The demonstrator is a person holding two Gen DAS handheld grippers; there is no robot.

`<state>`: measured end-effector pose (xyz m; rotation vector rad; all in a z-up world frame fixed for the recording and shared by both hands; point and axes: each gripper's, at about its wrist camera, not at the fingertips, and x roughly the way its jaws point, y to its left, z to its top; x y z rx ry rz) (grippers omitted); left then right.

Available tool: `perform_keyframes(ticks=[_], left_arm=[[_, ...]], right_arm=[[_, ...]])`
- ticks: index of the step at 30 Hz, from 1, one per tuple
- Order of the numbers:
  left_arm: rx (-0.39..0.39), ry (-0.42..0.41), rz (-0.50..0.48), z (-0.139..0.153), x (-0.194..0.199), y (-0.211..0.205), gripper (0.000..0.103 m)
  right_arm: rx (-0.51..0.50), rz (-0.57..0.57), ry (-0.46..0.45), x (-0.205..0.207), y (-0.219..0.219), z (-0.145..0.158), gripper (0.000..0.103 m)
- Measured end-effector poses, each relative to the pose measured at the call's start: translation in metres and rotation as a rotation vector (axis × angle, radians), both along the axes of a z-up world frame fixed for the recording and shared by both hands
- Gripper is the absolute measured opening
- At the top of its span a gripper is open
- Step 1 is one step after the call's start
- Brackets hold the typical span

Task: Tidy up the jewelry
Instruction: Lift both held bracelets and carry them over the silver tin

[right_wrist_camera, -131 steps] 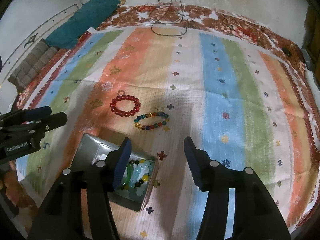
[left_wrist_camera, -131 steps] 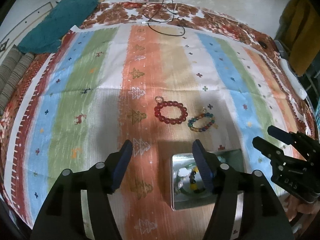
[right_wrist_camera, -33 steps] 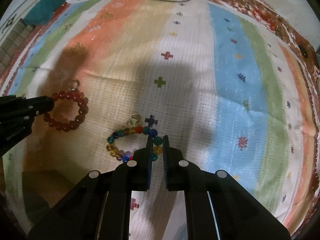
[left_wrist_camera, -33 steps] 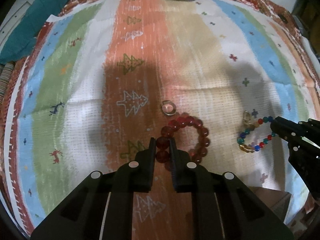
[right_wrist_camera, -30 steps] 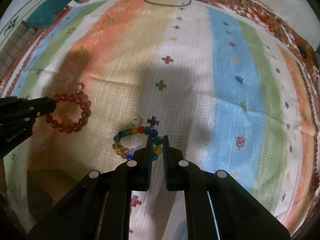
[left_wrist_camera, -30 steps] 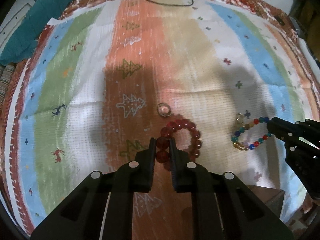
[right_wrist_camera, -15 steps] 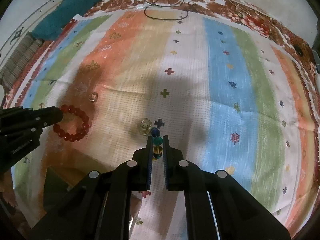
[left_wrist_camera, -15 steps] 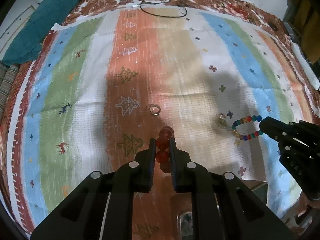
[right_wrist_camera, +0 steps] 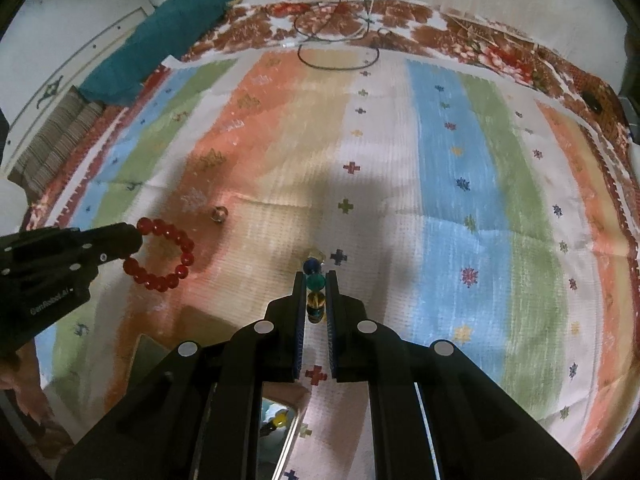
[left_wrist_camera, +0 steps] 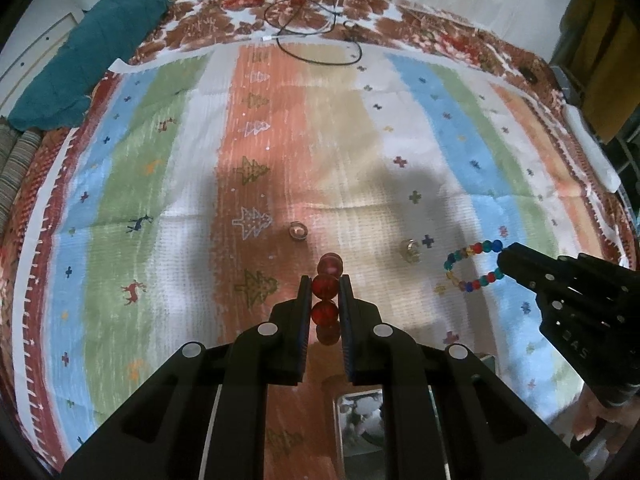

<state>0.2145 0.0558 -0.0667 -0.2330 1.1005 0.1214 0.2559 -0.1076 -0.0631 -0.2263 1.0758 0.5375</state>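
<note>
My left gripper (left_wrist_camera: 325, 287) is shut on a red bead bracelet (left_wrist_camera: 329, 284) and holds it above the striped cloth; it shows as a hanging ring in the right wrist view (right_wrist_camera: 170, 256). My right gripper (right_wrist_camera: 315, 282) is shut on a multicoloured bead bracelet (right_wrist_camera: 314, 288), also lifted; it shows in the left wrist view (left_wrist_camera: 474, 264). Two small rings lie on the cloth, one (left_wrist_camera: 298, 232) ahead of the left gripper and one (left_wrist_camera: 411, 249) to its right. An open metal tin (left_wrist_camera: 360, 424) with jewelry inside sits below the grippers.
The striped cloth (left_wrist_camera: 160, 200) covers a bed. A black cable (left_wrist_camera: 316, 44) lies at the far edge and a teal cloth (left_wrist_camera: 96, 48) at the far left. A white object (left_wrist_camera: 592, 152) lies at the right edge.
Both grippers have risen and drawn back with their bracelets, which have left the cloth. The two small rings stayed on the cloth. The tin has come into view below.
</note>
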Motion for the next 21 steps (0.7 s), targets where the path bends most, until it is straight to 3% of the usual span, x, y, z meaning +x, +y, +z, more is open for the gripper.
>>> perform_keyframes(ticks=[21], left_arm=[[0.006,-0.121,-0.041,0.040,-0.043,-0.025,0.013]], right_arm=[[0.077,0.008,-0.081,-0.035,-0.014,0.034,0.010]])
